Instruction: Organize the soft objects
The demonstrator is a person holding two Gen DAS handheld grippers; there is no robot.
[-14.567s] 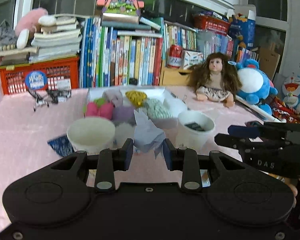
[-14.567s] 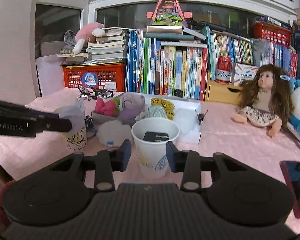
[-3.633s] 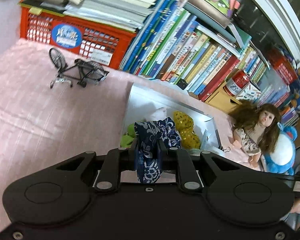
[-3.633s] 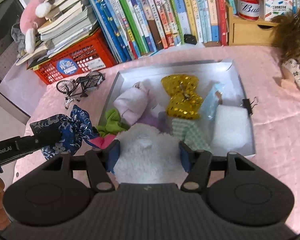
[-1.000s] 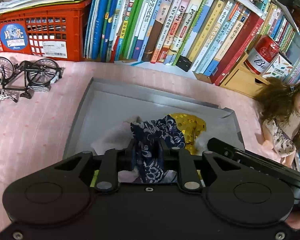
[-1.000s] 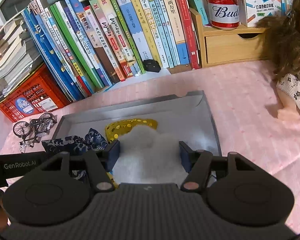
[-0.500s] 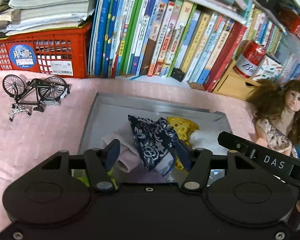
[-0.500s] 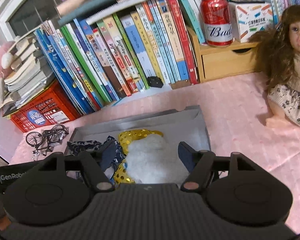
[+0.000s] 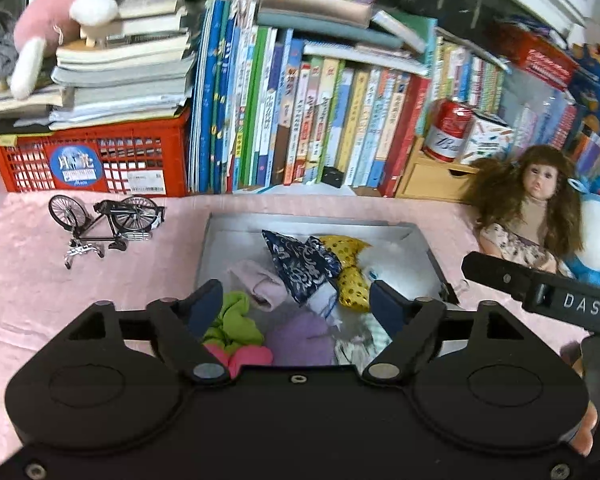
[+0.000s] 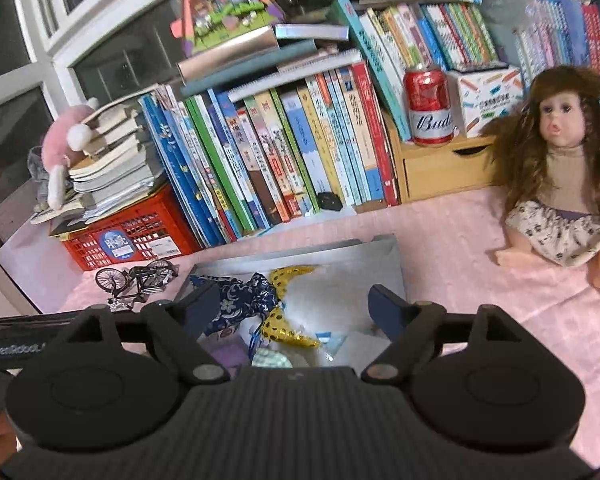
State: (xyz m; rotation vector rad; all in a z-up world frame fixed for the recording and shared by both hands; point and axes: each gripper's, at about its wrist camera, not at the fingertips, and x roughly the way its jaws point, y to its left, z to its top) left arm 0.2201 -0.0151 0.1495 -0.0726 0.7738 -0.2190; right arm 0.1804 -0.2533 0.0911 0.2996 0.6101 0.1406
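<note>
While both sets of jaws are opening with nothing between them, the left gripper and right gripper hang above the tray, where the blue cloth lies left of the white fluff.

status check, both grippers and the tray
Left gripper and right gripper empty, jaws opening. Navy floral cloth and white fluffy piece lying in grey tray. Nothing in the way.
</note>
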